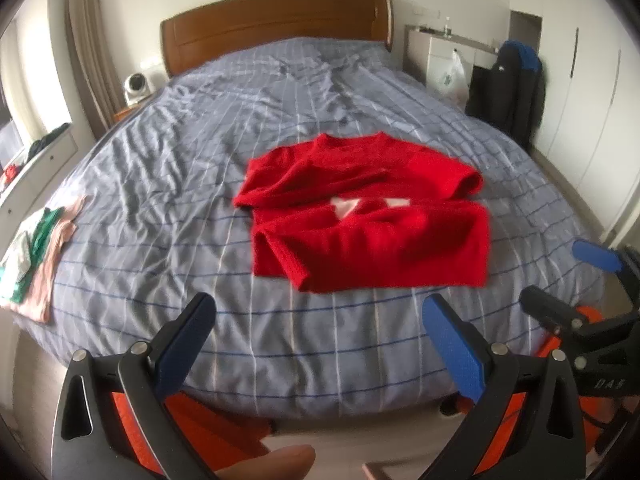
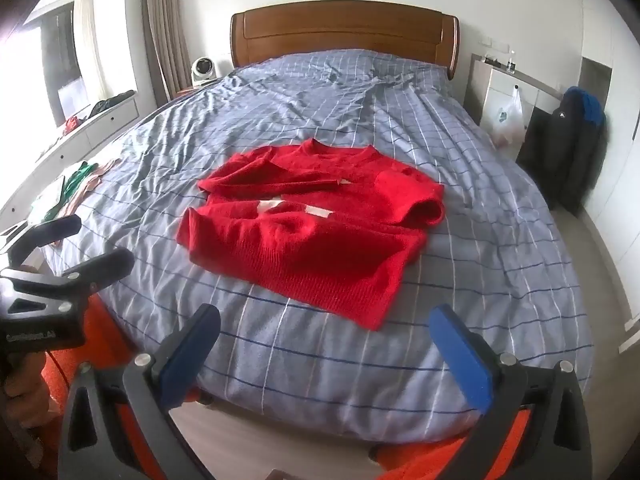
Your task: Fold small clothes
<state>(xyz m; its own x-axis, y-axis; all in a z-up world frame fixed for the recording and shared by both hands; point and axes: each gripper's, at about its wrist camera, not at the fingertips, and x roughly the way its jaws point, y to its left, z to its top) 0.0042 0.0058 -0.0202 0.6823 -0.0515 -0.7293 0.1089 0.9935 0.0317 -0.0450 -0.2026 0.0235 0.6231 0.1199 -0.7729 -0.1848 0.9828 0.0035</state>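
Note:
A red knitted sweater lies flat in the middle of the bed, collar towards the headboard, with its sleeves folded across the chest and small white patches showing between them. My left gripper hovers open over the foot of the bed, short of the sweater's hem, with nothing between its fingers. It also shows at the left edge of the right wrist view as the left gripper. My right gripper is open and empty too, near the hem's right corner. It appears as the right gripper beside the left one.
The bed cover is blue-grey, checked and wrinkled. A small pile of pink, green and white clothes lies at the bed's left edge. A wooden headboard, a white fan and a dark jacket stand around the bed.

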